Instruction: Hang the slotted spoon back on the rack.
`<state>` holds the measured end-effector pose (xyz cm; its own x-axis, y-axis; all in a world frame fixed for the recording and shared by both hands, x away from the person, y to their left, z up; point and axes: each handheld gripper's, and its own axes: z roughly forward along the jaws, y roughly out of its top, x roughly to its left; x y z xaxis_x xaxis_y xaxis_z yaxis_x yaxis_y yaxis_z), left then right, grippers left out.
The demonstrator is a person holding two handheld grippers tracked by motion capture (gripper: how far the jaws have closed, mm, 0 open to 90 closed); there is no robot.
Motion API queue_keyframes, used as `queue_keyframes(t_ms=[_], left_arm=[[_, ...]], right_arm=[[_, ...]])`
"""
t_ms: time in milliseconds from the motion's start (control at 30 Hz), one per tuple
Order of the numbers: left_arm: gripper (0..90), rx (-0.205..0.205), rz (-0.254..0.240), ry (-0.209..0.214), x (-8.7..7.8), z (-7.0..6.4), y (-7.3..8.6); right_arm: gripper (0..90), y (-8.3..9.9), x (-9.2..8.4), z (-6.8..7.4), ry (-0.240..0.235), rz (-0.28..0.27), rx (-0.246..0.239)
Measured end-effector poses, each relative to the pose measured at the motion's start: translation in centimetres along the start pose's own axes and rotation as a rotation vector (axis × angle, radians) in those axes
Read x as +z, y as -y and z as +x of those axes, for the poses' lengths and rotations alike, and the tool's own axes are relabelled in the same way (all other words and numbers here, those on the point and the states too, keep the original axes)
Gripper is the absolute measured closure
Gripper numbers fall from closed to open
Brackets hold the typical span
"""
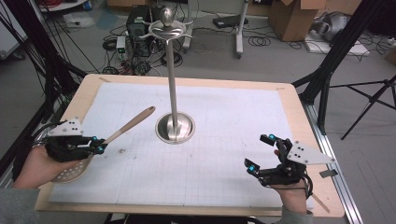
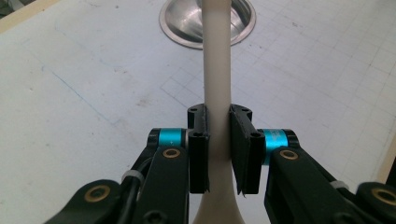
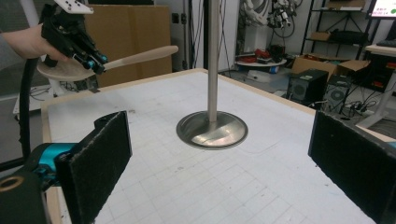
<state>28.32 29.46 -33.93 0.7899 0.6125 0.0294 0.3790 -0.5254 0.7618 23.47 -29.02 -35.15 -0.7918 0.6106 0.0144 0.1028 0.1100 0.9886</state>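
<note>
Clearly, in the high view, the left hand-held gripper [image 1: 99,144] is grasping a wooden slotted spoon [image 1: 112,136] low on its handle, just above the perforated bowl, and is holding it at the left edge of the surface [image 1: 289,112] with the handle slanting up toward the metal stand [image 1: 173,79]. The spoon is looking light and stiff — a rigid piece that will not be bending in the grip, though the long free handle will be swinging wide with any turn of the wrist. The right hand-held gripper [image 1: 261,151] is resting released near the right edge, well apart from the spoon. Between the two, the white gridded sheet is lying bare around the stand's round base, so open room is plentiful there.

From the left gripper view, the pads [image 2: 198,149] are pressing on both sides of the smooth pale handle [image 2: 217,70], which is running straight ahead toward the stand's base [image 2: 182,21]. Smooth wood is probably sliding easily between flat pads, so a hold near the bowl's flare is likely the safer one.

Across the right gripper view, its own two pads [image 3: 100,158] are standing wide apart with nothing between them. Farther off, the spoon [image 3: 140,56] is hanging clear above the surface's far corner, its tip near the upright pole [image 3: 213,60] but apart from it — the pole and the hooked crown at its top are the things to be steering around.
</note>
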Motion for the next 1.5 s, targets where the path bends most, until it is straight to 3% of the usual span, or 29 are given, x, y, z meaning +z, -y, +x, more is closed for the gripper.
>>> queue_keyframes(t_ms=[133,433,700,1100,1500], left_arm=[[77.9,0.0,-0.011,0.017,-0.4,-0.1,-0.6],[77.9,0.046,-0.038,0.021,-1.1,-1.1,-3.1],[77.8,0.044,-0.07,0.011,-2.3,-1.3,-5.3],[77.9,0.057,-0.122,0.002,-3.7,-1.2,-6.3],[77.8,0.028,-0.167,-0.014,-4.8,-0.3,-7.1]], right_arm=[[4.7,0.0,0.0,0.0,0.001,0.0,0.0],[4.8,0.0,0.0,0.0,-0.001,0.001,0.001],[4.7,0.0,-0.1,0.0,-0.003,-0.003,0.004],[4.7,-0.1,-0.2,0.1,-0.01,-0.011,0.002],[4.7,0.1,-0.5,-0.2,0.002,-0.018,0.012]])
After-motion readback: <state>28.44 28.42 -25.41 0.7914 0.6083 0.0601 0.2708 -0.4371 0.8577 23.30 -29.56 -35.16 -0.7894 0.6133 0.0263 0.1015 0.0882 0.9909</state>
